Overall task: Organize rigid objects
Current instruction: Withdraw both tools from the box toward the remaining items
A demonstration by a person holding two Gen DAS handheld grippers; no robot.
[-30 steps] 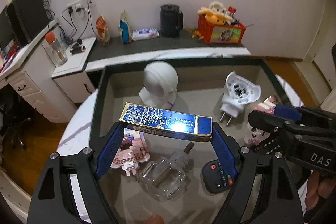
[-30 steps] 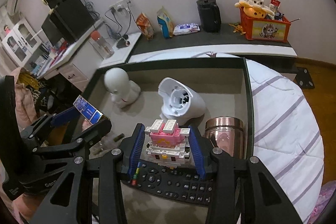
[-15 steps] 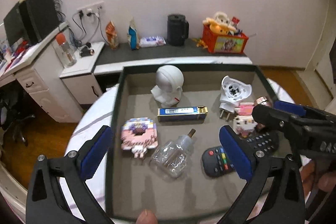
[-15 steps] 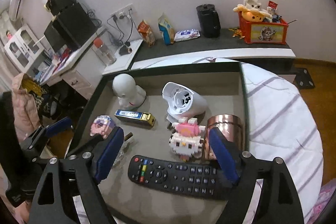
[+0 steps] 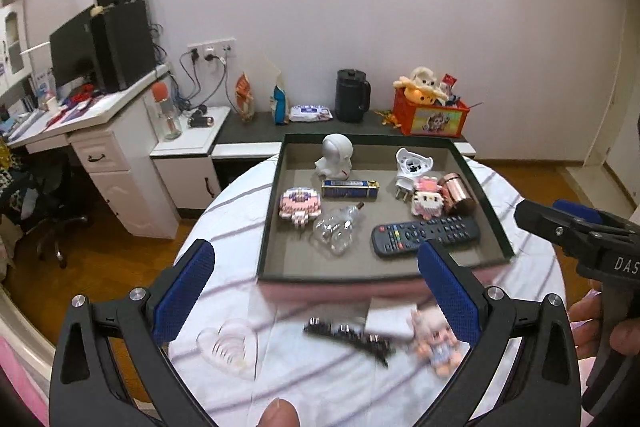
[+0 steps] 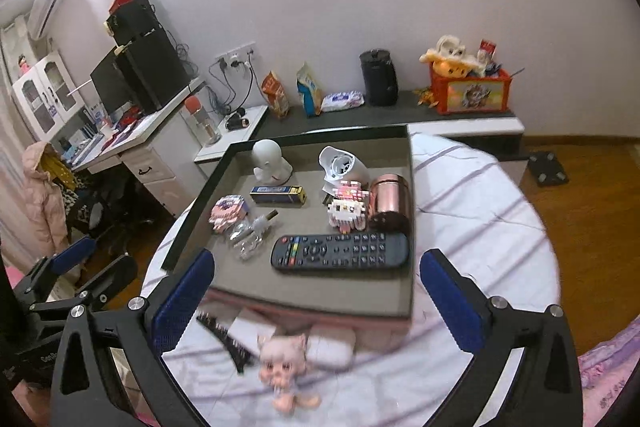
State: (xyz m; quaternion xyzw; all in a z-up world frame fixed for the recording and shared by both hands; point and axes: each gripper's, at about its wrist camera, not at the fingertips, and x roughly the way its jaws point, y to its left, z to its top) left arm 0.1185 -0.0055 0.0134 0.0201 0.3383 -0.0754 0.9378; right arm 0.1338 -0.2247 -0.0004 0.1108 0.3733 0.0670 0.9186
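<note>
A dark tray (image 5: 270, 227) (image 6: 188, 227) on the round table holds a blue box (image 5: 350, 188) (image 6: 278, 194), a pink brick figure (image 5: 428, 198) (image 6: 347, 207), a remote (image 5: 426, 233) (image 6: 340, 251), a copper cup (image 5: 458, 191) (image 6: 389, 201), a white bust (image 5: 336, 155), a white plug (image 5: 412, 165), a pink brick block (image 5: 300, 205) and a clear bottle (image 5: 336, 229). My left gripper (image 5: 316, 291) and right gripper (image 6: 316, 297) are open and empty, both pulled back in front of the tray. The right gripper also shows in the left wrist view (image 5: 560, 223).
On the striped cloth in front of the tray lie a small doll (image 6: 284, 367) (image 5: 434, 345), a black hair clip (image 5: 348, 335) (image 6: 224, 337), a white card (image 5: 390, 315) and a clear heart dish (image 5: 228, 347). A desk and low shelf stand behind.
The left gripper let go of the blue box and the right let go of the pink brick figure, both into the tray. Both grippers opened and drew back toward me.
</note>
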